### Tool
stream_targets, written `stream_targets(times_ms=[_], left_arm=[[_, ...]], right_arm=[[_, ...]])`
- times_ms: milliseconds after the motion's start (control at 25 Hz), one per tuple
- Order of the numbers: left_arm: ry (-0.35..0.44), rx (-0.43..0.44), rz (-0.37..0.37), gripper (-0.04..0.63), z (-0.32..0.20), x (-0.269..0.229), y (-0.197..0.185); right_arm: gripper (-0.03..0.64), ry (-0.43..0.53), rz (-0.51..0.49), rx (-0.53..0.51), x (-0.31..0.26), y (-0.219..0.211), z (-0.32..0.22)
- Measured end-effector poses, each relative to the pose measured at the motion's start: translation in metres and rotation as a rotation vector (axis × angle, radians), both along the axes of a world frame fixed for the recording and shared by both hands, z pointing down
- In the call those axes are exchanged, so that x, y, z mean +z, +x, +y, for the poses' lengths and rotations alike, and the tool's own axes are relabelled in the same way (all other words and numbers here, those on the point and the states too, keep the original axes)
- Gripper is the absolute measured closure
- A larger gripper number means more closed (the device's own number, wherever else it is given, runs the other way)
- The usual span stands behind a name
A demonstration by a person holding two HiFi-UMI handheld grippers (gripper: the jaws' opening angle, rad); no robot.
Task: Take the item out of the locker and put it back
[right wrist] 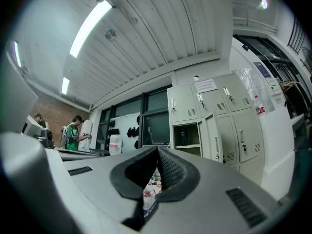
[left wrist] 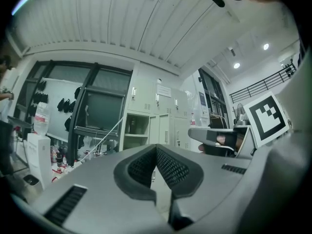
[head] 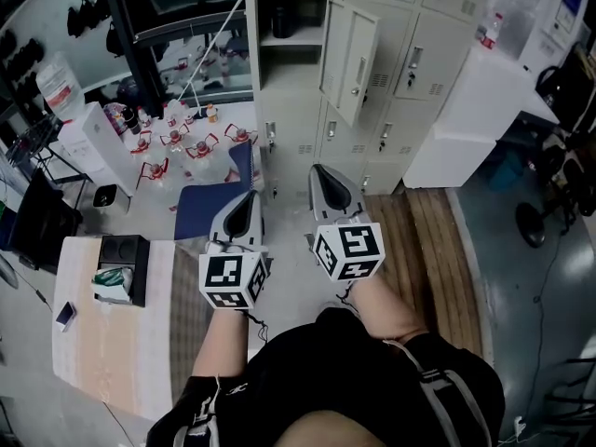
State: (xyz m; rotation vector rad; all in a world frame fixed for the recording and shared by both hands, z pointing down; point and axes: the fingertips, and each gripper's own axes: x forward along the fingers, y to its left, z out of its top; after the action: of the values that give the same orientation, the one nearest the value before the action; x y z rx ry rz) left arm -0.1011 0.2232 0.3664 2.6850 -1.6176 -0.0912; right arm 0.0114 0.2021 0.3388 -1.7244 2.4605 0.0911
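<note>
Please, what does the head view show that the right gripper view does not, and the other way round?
Only the head view: both grippers from above, the left gripper and the right gripper, with their marker cubes and the person's forearms.
Only the right gripper view: that gripper's jaws up close, shut with nothing between them, a ceiling light, and a person in green at far left.
Both: the locker's open compartment, its door swung out, and a dark item inside.

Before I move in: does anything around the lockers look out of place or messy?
Yes. One pale grey metal locker door hangs open, and a dark item stands inside the open compartment. Small red-and-white objects lie scattered over the floor left of the lockers.
</note>
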Motion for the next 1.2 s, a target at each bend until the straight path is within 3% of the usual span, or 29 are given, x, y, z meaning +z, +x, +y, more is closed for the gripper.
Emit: stream_targets(times_ms=[360, 600, 800, 1200], left_arm=[[-0.001, -0.001, -0.009, 0.583, -0.037, 0.008, -0.013], [0.003, -0.009, -0.026, 0.583, -0.095, 0.013, -0.008], [0.008, -0.022, -0.027, 0.583, -0.171, 0.017, 0.003], [-0.008, -0.065, -0.037, 0.583, -0.376, -0.001, 0.038]], right_arm=[[0.601, -0.002, -0.011, 0.036, 0.005, -0.001, -0.042], [0.601, 0.008, -0.025, 0.031, 0.01, 0.004, -0.102], [0.601, 0.009, -0.021, 0.023, 0.013, 0.015, -0.18], [0.601, 0.0, -0.024, -0.037, -0.007, 0.042, -0.384]])
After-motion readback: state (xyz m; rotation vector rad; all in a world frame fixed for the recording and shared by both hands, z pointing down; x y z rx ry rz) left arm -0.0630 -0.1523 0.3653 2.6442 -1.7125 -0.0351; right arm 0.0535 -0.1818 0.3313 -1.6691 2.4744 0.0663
